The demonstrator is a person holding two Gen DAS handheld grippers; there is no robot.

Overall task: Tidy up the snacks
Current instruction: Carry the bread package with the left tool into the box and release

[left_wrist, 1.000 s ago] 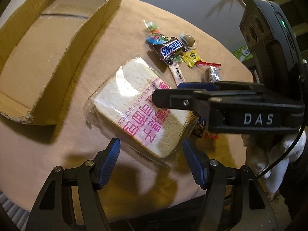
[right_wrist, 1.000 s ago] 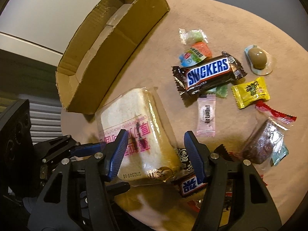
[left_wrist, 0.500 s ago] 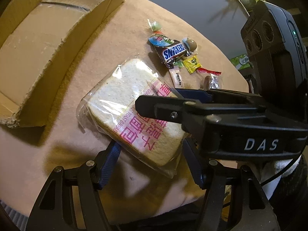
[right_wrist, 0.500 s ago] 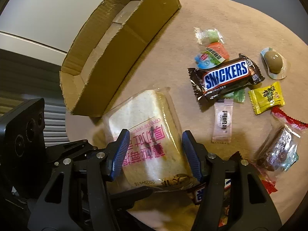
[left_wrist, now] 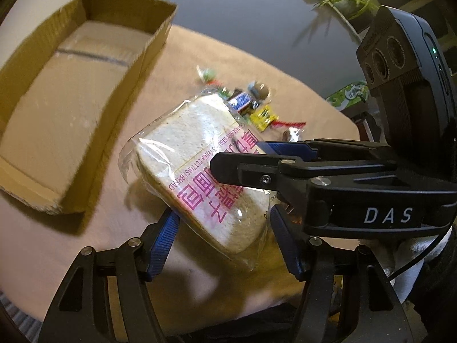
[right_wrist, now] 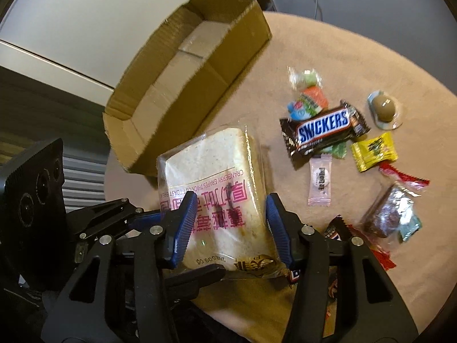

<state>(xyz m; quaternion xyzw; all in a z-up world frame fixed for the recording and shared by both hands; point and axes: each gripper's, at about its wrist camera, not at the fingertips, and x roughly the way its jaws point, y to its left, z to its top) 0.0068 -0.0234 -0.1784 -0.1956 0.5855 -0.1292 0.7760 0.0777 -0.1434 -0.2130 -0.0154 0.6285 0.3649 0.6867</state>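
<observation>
So both grippers had the bagged toast bread [right_wrist: 217,188] pinched: right gripper [right_wrist: 231,225] had just been closing on it, left gripper [left_wrist: 225,245] clamped its other end. It hung just beside the cardboard box [right_wrist: 242,37] (candy pile sat well apart).

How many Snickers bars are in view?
1 for certain: the Snickers lies on the table right of the bread, among small sweets. A dark wrapper poking out near the bread's lower right corner may be a second; its label is unreadable.

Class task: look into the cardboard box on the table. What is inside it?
The cardboard box shows only its bare taped floor; no snack lies on the part seen. Its near wall hides a strip of the floor in the right wrist view.
</observation>
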